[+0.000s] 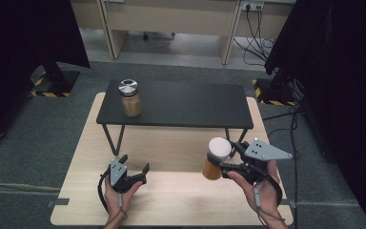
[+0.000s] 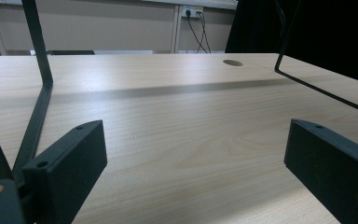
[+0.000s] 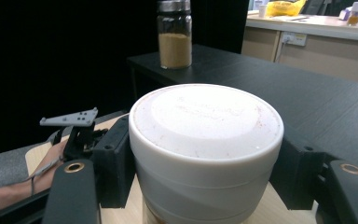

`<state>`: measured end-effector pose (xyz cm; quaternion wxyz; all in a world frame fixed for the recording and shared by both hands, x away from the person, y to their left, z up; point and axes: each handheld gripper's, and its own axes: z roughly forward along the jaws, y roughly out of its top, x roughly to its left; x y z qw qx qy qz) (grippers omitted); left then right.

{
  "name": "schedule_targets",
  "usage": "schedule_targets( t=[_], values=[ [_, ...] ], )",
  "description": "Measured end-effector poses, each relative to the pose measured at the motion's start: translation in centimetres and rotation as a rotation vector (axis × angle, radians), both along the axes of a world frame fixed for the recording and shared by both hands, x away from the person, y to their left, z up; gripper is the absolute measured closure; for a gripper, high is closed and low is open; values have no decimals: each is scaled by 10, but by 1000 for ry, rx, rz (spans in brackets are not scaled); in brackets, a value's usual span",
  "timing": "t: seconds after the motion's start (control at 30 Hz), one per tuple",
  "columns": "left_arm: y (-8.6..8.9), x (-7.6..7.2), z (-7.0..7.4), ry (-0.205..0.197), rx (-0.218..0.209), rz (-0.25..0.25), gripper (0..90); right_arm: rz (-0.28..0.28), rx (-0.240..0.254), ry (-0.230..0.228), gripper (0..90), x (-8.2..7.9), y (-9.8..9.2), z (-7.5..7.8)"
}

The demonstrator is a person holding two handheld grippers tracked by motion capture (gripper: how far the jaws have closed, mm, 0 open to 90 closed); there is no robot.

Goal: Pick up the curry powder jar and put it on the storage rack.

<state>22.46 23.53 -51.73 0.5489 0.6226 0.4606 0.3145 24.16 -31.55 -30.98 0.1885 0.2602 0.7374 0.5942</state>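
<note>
White-lidded jar sits clamped in right gripper; high view adds amber contents.

The worktop is pale wood grain with a smooth, faintly sheened finish. The low shelf standing toward its far edge has a matt black, lightly textured top on thin black metal legs. The jar on the shelf looks like clear glass with a shiny metal lid. The jar clamped in the right hand-held gripper has a matt white plastic lid, slightly dusted. Both it and the left hand-held gripper have jaws of matt black plastic, and each bears a dull grey plate.
</note>
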Motion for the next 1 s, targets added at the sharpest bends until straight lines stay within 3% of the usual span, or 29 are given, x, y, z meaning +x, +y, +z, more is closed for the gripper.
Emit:
schedule_targets(
  t=[0.8, 1.0],
  values=[
    [1, 1, 1, 9, -1, -3, 48, -46, -3, -21, 340, 42, -1, 54],
    [0, 1, 1, 6, 3, -2, 49, -54, -31, -27, 340, 58, 4, 71]
  ],
)
